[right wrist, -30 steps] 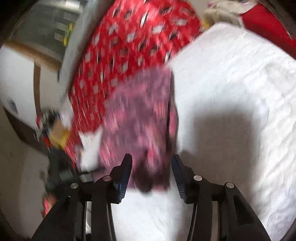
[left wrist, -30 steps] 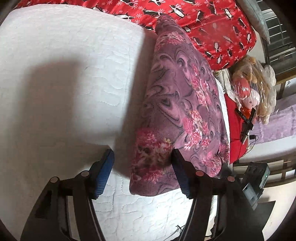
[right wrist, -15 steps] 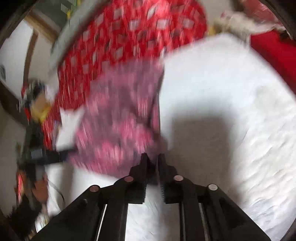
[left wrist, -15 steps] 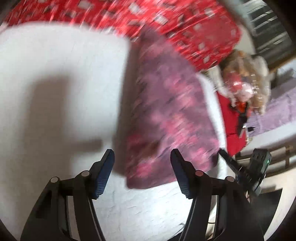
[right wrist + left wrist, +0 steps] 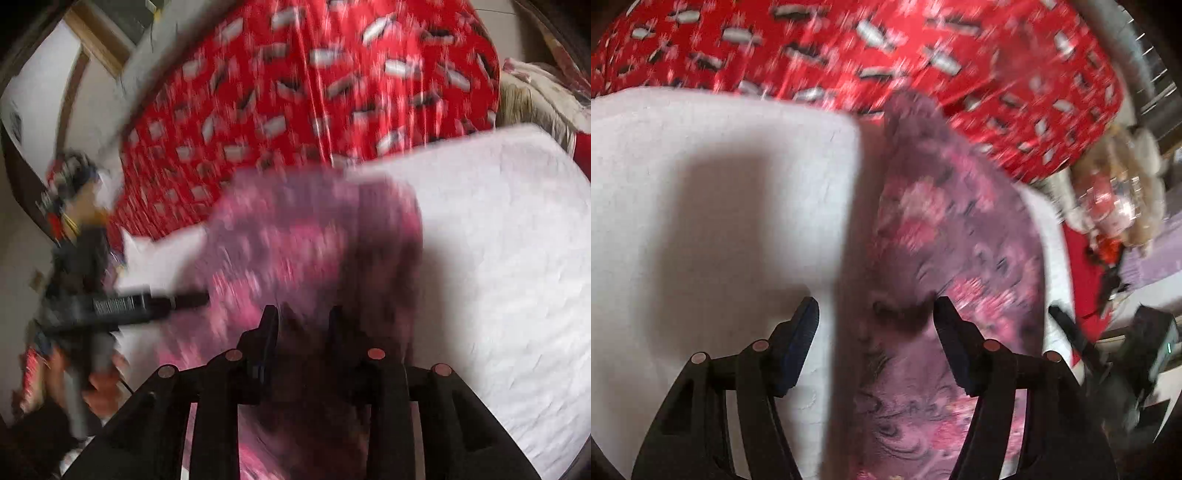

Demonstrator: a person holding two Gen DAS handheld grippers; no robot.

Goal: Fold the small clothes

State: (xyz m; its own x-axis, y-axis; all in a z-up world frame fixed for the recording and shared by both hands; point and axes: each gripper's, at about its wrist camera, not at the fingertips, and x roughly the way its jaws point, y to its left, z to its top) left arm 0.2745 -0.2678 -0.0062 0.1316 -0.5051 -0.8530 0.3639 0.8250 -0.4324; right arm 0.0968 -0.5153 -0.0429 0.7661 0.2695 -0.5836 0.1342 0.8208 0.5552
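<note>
A purple floral garment lies on the white mattress, blurred by motion. My left gripper stands open over the garment's left edge. Its left pad hangs over bare mattress and its right finger is over the fabric, neither pressing on it. In the right wrist view the garment bunches up between the jaws of my right gripper. Those jaws are narrow and opening, with dark folded fabric filling the gap and running on beneath the gripper. The left gripper shows at that view's left, held by a hand.
A red patterned blanket covers the bed beyond the mattress. Plush toys in a clear bag and a black device sit off the mattress's right side. Bare white mattress stretches to the garment's left.
Both hands moved forward over the garment, which now reaches the lower edge of both views. The right jaws closed nearly shut on the fabric's edge, then widened with fabric bunched between them.
</note>
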